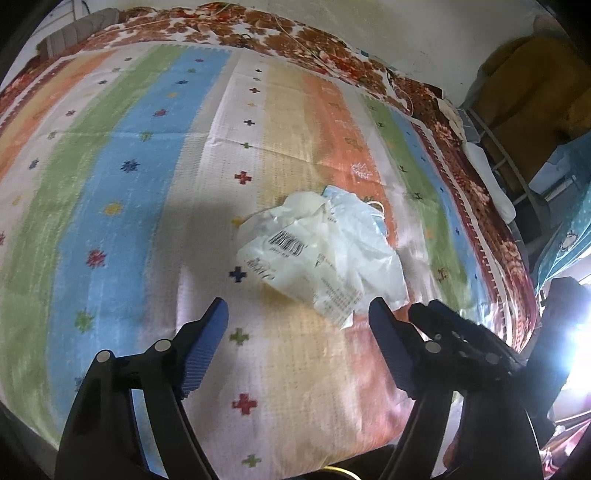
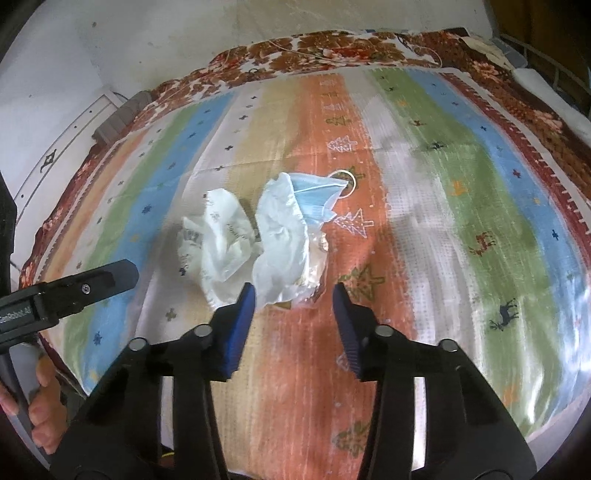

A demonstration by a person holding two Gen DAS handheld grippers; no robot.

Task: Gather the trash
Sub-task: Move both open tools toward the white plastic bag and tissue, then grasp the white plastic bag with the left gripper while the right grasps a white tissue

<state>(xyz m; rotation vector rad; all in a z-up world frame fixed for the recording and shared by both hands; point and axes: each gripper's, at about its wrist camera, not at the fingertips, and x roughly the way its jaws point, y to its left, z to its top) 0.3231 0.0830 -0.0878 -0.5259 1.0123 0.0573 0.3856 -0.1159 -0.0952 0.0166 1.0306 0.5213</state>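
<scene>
A heap of trash lies on a striped mat (image 1: 147, 184) that covers the bed: a crumpled white plastic bag with a barcode (image 1: 317, 254), and a blue face mask (image 2: 317, 199) at its far end. In the right wrist view the bag (image 2: 221, 240) is at the left of the heap and a second crumpled white wrapper (image 2: 284, 243) lies under the mask. My left gripper (image 1: 299, 306) is open and empty, just short of the bag. My right gripper (image 2: 293, 291) is open and empty, its fingertips at the near edge of the heap. The right gripper's finger also shows in the left wrist view (image 1: 454, 325).
The striped mat (image 2: 443, 184) lies on a floral red-brown blanket (image 1: 258, 29) against a white wall. Dark furniture and a metal frame (image 1: 517, 110) stand past the bed's right edge. The left gripper's body (image 2: 66, 291) and the hand that holds it (image 2: 40, 406) show at the left of the right wrist view.
</scene>
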